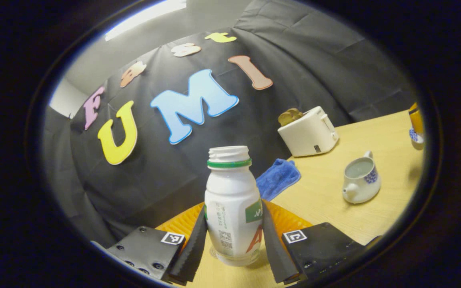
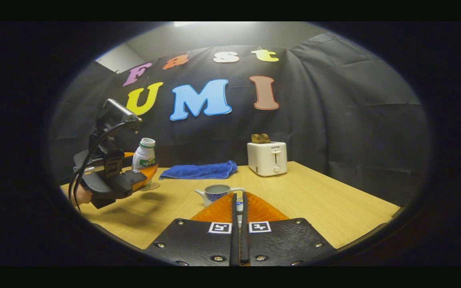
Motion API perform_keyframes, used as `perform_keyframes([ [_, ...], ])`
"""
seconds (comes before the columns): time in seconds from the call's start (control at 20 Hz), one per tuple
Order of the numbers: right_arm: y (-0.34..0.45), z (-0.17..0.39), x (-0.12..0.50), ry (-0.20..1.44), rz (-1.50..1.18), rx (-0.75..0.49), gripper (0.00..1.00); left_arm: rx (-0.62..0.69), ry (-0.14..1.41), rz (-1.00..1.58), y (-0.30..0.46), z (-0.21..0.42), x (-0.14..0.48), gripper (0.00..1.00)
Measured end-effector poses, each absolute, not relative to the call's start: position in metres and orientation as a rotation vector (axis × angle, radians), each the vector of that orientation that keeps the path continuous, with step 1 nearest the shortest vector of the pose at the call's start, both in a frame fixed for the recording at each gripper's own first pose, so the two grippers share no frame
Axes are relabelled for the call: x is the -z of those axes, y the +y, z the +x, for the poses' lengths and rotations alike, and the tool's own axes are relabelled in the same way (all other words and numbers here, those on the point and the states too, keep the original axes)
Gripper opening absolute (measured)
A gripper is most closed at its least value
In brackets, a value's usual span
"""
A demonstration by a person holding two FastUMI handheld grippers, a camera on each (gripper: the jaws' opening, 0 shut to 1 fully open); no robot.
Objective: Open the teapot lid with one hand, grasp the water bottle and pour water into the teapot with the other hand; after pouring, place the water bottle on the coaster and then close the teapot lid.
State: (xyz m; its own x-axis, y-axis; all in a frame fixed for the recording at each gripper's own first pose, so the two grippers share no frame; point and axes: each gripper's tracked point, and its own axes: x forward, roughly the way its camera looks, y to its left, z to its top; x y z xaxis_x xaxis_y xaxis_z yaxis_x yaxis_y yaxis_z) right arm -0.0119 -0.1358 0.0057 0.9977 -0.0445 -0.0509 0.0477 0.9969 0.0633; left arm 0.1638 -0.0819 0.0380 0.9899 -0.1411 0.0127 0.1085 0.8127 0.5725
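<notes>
A white water bottle point(image 1: 232, 200) with a green neck ring and no cap stands upright on a clear coaster point(image 1: 250, 261). My left gripper point(image 1: 233, 208) is shut on its body, one finger pressing each side. In the right gripper view the same bottle point(image 2: 144, 154) stands on the coaster point(image 2: 150, 186) at the table's left, with the left gripper point(image 2: 144, 173) around it. The white teapot point(image 1: 360, 180) with blue pattern is lidless and has water inside. My right gripper point(image 2: 239, 195) hovers just in front of the teapot point(image 2: 216, 194), shut on a small white-and-blue piece, the teapot lid point(image 2: 239, 206), mostly hidden.
A white toaster point(image 2: 267, 158) with bread in it stands at the back by the black wall. A blue cloth point(image 2: 200, 171) lies between bottle and toaster. An orange item on a blue-white dish point(image 1: 416, 124) sits at the far edge. A hand point(image 2: 81, 196) holds the left gripper.
</notes>
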Motion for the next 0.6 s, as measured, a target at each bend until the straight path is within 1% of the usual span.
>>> perform_keyframes([
  [0.05,-0.138,-0.017,-0.002,0.053,0.062,0.049,0.01,0.137,-0.055,0.641,-0.086,0.164,-0.036,0.75],
  [0.1,-0.139,-0.022,0.001,0.052,0.065,0.048,0.01,0.143,-0.055,0.674,-0.091,0.165,-0.034,0.78],
  [0.15,-0.141,-0.026,0.002,0.050,0.069,0.050,0.01,0.147,-0.056,0.704,-0.096,0.166,-0.030,0.75],
  [0.45,-0.153,-0.033,0.005,0.047,0.080,0.072,0.01,0.178,-0.040,0.847,-0.118,0.172,-0.012,0.75],
  [0.6,-0.151,-0.034,0.004,0.031,0.070,0.062,0.01,0.202,-0.035,0.916,-0.128,0.175,-0.004,0.75],
])
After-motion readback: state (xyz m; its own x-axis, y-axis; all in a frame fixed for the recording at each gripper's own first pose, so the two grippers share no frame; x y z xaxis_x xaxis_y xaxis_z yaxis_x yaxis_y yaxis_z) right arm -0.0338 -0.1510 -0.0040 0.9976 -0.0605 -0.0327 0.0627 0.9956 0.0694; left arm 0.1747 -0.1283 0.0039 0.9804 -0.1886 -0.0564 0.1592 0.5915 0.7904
